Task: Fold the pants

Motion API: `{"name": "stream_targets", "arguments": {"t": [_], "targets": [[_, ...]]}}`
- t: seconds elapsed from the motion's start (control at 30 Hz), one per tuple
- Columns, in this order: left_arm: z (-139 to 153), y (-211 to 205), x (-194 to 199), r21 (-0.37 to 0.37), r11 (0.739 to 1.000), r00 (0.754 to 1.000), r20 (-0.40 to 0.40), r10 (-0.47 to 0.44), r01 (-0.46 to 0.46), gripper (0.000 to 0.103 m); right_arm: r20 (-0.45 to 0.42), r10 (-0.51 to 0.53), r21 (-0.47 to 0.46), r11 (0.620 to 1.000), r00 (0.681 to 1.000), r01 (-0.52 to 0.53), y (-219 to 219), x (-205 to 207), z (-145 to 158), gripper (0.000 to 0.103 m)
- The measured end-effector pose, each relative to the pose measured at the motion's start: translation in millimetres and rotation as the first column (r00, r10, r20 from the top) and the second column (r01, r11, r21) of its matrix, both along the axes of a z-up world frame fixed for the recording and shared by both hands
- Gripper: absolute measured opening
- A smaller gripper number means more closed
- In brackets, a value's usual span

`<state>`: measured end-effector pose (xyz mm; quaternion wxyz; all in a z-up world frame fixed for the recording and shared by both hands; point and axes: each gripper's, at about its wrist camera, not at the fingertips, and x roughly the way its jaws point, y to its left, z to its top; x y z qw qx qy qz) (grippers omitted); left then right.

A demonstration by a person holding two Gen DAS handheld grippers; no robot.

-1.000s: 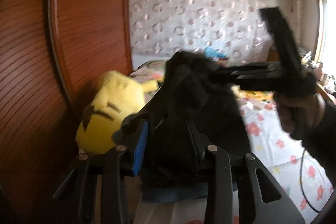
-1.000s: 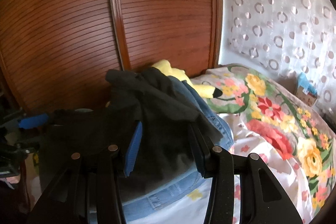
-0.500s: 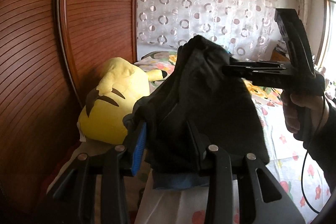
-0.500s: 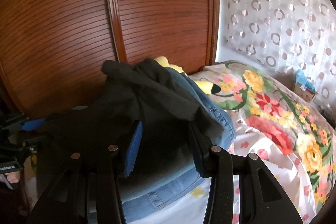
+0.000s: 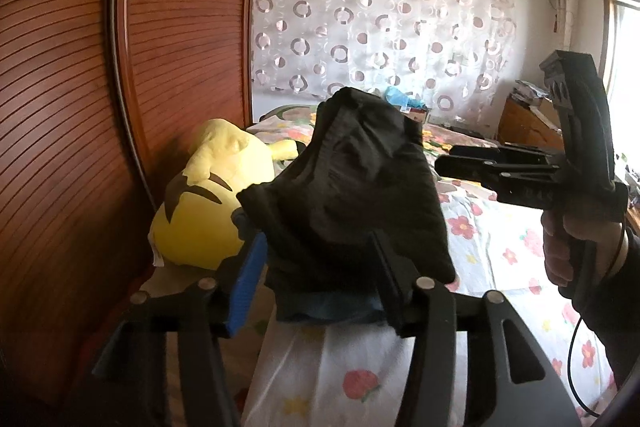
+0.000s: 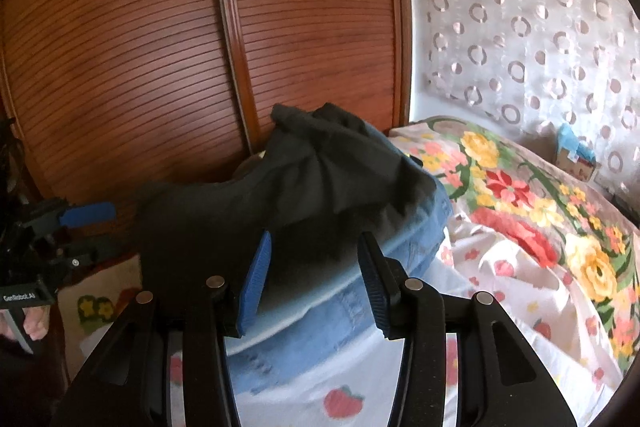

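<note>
Wardrobe: tall reddish-brown wooden wardrobe with slatted sliding doors, behind the bed.
Bed: mattress under a white sheet printed with small flowers and strawberries; a brighter floral quilt lies further back.
Pants: soft black fabric pants, bunched in a heap on top of folded blue denim jeans, near the bed's edge beside the wardrobe.
Plush: yellow stuffed toy with brown stripes, just beside the heap on the wardrobe side.
Left gripper: black two-finger hand-held gripper with one blue pad, fingers set wide on either side of the heap's near edge; contact cannot be confirmed.
Right gripper: matching gripper, jaws spread wide, empty, facing the heap; in the left view its tips stand just beside the cloth.
Handling: judged light, limp and non-fragile; it will sag and slide on denim. Best taken at the ribbed waistband, one corner per gripper.
Hidden: pant legs, hems and waistband corners are lost in dark folds; the jeans are mostly covered.
</note>
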<state>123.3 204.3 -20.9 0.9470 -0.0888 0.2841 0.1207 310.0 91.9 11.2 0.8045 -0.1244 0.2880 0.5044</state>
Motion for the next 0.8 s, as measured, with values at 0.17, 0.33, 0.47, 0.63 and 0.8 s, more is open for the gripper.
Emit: {"name": "stream_targets", "arguments": {"t": [0.17, 0.33, 0.47, 0.63, 0.8], "targets": [[4, -6, -8, 0.003, 1.000, 1.000, 0.002, -0.012, 0.012, 0.055, 0.001, -0.014, 0.019, 1.000, 1.000, 0.014, -17, -17, 5, 0.045], [5, -15, -19, 0.012, 1.000, 1.000, -0.009, -0.021, 0.021, 0.056, 0.007, -0.032, 0.032, 0.999, 0.999, 0.032, -32, -33, 11, 0.046], [6, -24, -27, 0.019, 0.999, 1.000, -0.013, -0.025, 0.026, 0.056, 0.012, -0.057, 0.038, 0.998, 0.998, 0.056, -43, -45, 13, 0.047], [9, -43, -31, 0.043, 0.998, 0.999, -0.010, -0.046, 0.046, 0.056, 0.019, -0.099, 0.053, 0.994, 0.995, 0.098, -67, -69, 14, 0.053], [12, -65, -36, 0.072, 0.995, 0.997, 0.013, -0.072, 0.071, 0.056, 0.019, -0.148, 0.057, 0.988, 0.989, 0.147, -90, -89, 13, 0.058]]}}
